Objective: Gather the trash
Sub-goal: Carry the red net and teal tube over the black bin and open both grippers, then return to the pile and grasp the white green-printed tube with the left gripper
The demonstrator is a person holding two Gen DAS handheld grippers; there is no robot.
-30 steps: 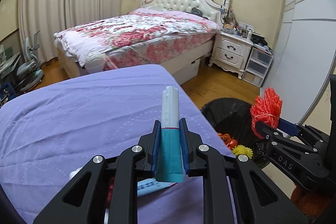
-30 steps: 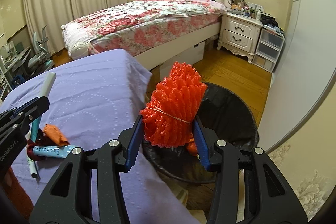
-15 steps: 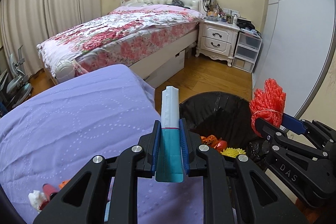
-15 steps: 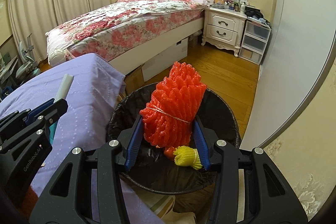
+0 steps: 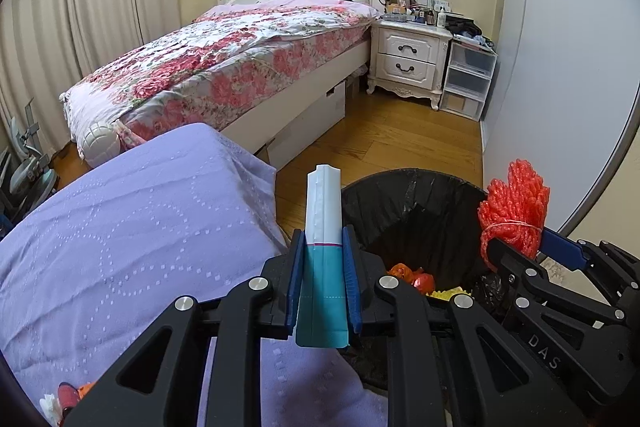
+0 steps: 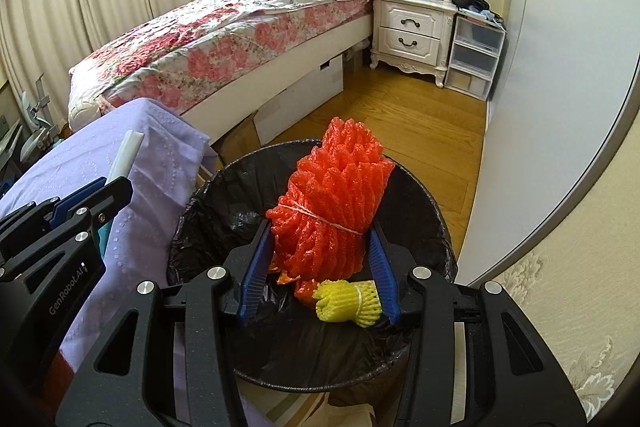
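**Both grippers hold trash at the bin**

We hold our left gripper (image 5: 322, 279) closed tight on a flat white and teal tube (image 5: 323, 227). The tube stands upright between the blue pads, its white end pointing away from us. It is over the edge of the purple cloth (image 5: 140, 227), just beside the rim of the black trash bin (image 5: 420, 203).

Our right gripper (image 6: 318, 263) is clamped on a bundle of red foam net (image 6: 336, 199), which is tied around the middle with a thin string. The pads press on both sides of the bundle. The bundle hangs over the open mouth of the bin, above the black bag lining.

Inside the bin we see a smaller yellow foam net (image 6: 348, 301) and some orange-red scraps (image 5: 412, 277) on the bottom.

On the purple cloth, at the lower left corner of the left view, a few small red and white pieces (image 5: 60, 397) lie close together; we cannot tell what they are.

Behind the bin there are a bed with a floral cover (image 5: 224, 59) and a white nightstand (image 5: 408, 57).
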